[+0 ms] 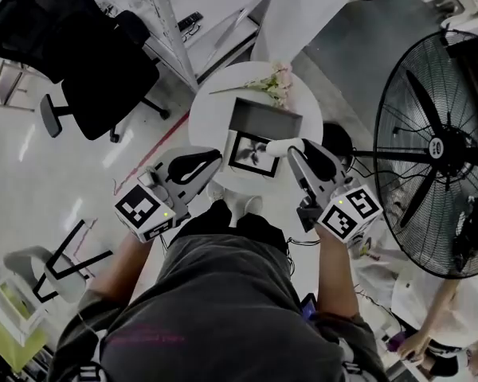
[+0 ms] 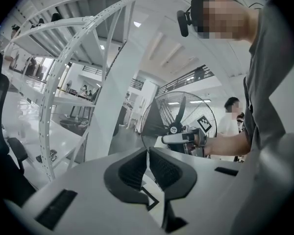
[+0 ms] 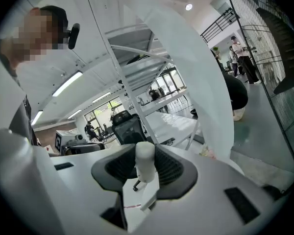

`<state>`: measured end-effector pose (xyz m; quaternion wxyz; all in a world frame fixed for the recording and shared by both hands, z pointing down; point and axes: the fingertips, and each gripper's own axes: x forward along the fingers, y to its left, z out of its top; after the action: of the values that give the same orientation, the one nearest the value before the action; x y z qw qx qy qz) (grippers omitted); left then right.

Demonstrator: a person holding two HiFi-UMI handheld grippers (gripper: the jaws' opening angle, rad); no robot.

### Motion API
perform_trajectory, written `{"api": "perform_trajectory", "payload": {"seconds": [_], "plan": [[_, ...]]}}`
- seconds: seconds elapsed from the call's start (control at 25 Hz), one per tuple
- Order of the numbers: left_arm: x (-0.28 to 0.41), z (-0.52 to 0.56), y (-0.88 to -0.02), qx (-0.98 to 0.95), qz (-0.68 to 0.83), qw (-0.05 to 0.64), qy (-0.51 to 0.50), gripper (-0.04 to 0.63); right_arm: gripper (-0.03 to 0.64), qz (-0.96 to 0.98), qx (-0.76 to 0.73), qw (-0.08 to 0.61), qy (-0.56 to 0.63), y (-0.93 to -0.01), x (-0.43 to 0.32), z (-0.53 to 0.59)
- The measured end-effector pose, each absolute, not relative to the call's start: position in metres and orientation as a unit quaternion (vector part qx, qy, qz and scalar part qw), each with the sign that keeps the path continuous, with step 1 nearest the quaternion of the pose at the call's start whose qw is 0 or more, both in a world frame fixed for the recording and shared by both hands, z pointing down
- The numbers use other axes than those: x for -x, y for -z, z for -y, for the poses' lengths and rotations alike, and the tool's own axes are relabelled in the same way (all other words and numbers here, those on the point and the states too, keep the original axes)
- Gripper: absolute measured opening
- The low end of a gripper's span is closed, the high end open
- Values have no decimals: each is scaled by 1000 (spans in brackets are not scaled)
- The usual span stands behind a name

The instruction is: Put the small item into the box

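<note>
A small box [image 1: 251, 154] with a black-and-white picture inside and an upright grey lid [image 1: 264, 118] stands on a round white table [image 1: 307, 98]. My left gripper [image 1: 216, 160] is at the box's left side. In the left gripper view its jaws are closed on a thin white edge [image 2: 148, 156], which seems to be the box's side wall. My right gripper [image 1: 291, 150] is shut on a small white item with a rounded end [image 1: 277, 147]. The item is just beside the box's right edge. In the right gripper view the item [image 3: 145, 161] stands upright between the ribbed pads.
A sprig of pale flowers [image 1: 268, 84] lies on the table behind the box. A large black floor fan [image 1: 438, 150] stands at the right. At the upper left are a black office chair [image 1: 92, 54] and a white shelving rack [image 1: 169, 22]. Another person [image 1: 430, 329] is at the lower right.
</note>
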<state>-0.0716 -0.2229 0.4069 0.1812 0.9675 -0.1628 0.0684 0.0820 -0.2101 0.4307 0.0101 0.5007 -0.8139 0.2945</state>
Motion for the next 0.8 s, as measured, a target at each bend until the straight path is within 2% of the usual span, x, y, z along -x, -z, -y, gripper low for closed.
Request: {"api": "perform_trajectory", "payload": {"seconds": [0.8], "plan": [[25,265,-462,-935,258,224,-98,32,127,808,-418,97,-403,-593,-137,304]]}}
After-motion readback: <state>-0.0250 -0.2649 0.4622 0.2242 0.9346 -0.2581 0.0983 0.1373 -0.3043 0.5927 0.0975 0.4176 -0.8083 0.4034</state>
